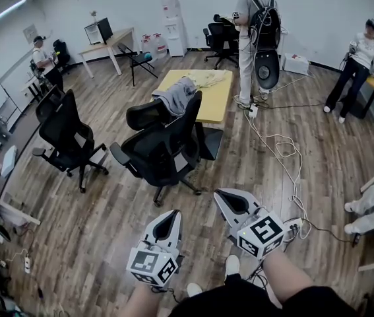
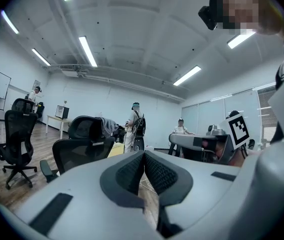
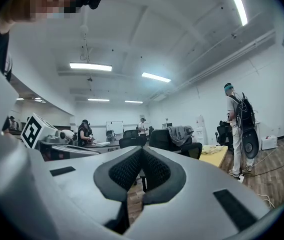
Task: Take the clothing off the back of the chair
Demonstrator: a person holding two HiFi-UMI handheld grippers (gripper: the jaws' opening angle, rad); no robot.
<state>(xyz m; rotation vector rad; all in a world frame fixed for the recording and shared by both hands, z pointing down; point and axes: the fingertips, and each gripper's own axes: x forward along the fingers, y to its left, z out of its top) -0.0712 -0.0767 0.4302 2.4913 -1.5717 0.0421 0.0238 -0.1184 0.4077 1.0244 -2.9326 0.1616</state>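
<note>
A grey garment [image 1: 175,94] hangs over the back of a black office chair [image 1: 160,147] in the middle of the room, beside a yellow table [image 1: 218,101]. Both grippers are held low in the head view, well short of the chair. The left gripper [image 1: 171,212] and the right gripper [image 1: 218,193] both point at it. The left gripper view shows the chair [image 2: 81,144] and garment [image 2: 109,126] ahead, with the left gripper [image 2: 144,156] shut on nothing. In the right gripper view, the garment [image 3: 181,133] is draped on the chair [image 3: 164,140], and the right gripper [image 3: 142,151] is shut and empty.
A second black chair [image 1: 64,131] stands to the left. A pale cloth [image 1: 208,78] lies on the yellow table. A person with a backpack [image 1: 256,25] stands behind the table, another person [image 1: 358,65] at the far right. A white cable [image 1: 285,157] snakes over the wooden floor.
</note>
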